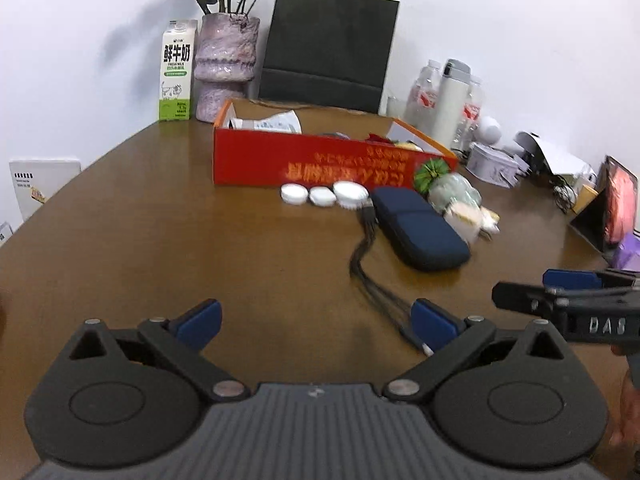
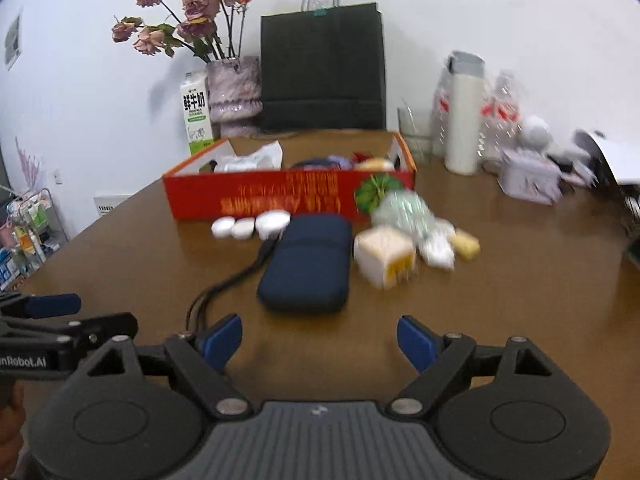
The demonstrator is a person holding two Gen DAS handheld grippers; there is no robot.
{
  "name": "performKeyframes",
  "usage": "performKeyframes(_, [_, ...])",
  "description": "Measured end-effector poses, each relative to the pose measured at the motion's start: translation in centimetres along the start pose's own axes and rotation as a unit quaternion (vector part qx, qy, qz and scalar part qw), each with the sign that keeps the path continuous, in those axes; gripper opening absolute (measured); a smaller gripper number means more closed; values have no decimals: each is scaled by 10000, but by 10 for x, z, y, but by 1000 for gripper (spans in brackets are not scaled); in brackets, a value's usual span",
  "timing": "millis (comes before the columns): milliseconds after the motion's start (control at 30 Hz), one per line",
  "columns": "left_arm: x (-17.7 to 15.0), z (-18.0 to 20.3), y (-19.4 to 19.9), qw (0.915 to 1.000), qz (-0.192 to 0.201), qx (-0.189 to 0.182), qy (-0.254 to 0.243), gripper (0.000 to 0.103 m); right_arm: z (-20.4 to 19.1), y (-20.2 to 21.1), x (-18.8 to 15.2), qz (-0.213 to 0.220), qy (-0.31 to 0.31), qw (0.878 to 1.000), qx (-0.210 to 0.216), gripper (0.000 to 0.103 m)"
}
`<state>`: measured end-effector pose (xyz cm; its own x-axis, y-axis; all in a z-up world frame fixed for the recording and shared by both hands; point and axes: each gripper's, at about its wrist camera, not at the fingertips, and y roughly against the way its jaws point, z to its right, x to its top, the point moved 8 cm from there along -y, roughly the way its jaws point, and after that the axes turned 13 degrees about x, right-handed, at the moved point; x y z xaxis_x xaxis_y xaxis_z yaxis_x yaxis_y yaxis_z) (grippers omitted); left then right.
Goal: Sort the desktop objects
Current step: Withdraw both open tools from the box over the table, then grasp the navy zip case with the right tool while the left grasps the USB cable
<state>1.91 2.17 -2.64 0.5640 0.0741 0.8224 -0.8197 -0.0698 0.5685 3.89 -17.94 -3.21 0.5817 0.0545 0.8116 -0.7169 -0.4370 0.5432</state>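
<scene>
A red open box [image 1: 320, 164] [image 2: 288, 196] holding mixed items stands mid-table. In front of it lie three white round lids [image 1: 322, 195] [image 2: 250, 226], a dark blue case [image 1: 420, 228] [image 2: 306, 264], a black cable bundle [image 1: 368, 264] [image 2: 224, 284], a white-and-yellow cube box [image 2: 386, 256] [image 1: 464, 216] and a green-topped wrapped bundle [image 2: 400, 204] [image 1: 448, 188]. My left gripper [image 1: 316, 324] is open and empty over the table, near the cable's end. My right gripper [image 2: 320, 338] is open and empty, just short of the blue case.
At the back stand a milk carton [image 1: 176, 72], a purple vase with dried roses [image 1: 226, 68], a black paper bag [image 1: 328, 44], a white flask [image 2: 462, 120] and plastic bottles. A small tin [image 2: 528, 178] and a tablet [image 1: 616, 204] sit at the right.
</scene>
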Motion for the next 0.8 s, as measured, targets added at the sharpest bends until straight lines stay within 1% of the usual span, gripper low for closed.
performKeyframes(67, [-6,1,5,10000,63,15,-57,103,-7,7,-15,3,86,9999,54,87])
performKeyframes(133, [-10,3,7,9998,142,98,-138,103,-9,12,-30,-16,168,9998,-97,89])
performKeyframes(200, [-15,5,6,9997,117,93,-183,103,-9,13,-43,-82,138,9997,-186,88])
performKeyframes(233, [-18,6,5,9997,75,88,-207,103,-9,14,-46,-81,81,9998,-179,90])
performKeyframes(300, [-19,7,4,9996,63,122,-254,103,-10,23,-45,183,38,9998,-122,93])
performKeyframes(433, [-11,13,-1,9994,126,59,-324,102,-3,23,-44,217,-135,9996,-123,93])
performKeyframes(500, [-1,21,-12,9988,134,-5,-475,92,-2,20,-42,205,-159,9996,-61,93])
performKeyframes(567, [12,32,-30,9975,137,-2,-693,70,-1,12,-35,139,-172,9998,12,93])
performKeyframes(633, [23,43,-50,9966,-16,-142,-815,57,1,2,-21,153,-110,9998,2,93])
performKeyframes(667, [27,47,-60,9961,-103,-248,-841,52,2,-3,-14,204,-77,9998,23,93])
performKeyframes(733, [33,55,-78,9948,-237,-398,-913,52,5,-17,-1,194,-75,9998,79,93])
performKeyframes(800, [35,59,-91,9937,-339,-386,-993,41,6,-30,11,184,-81,9997,134,93])
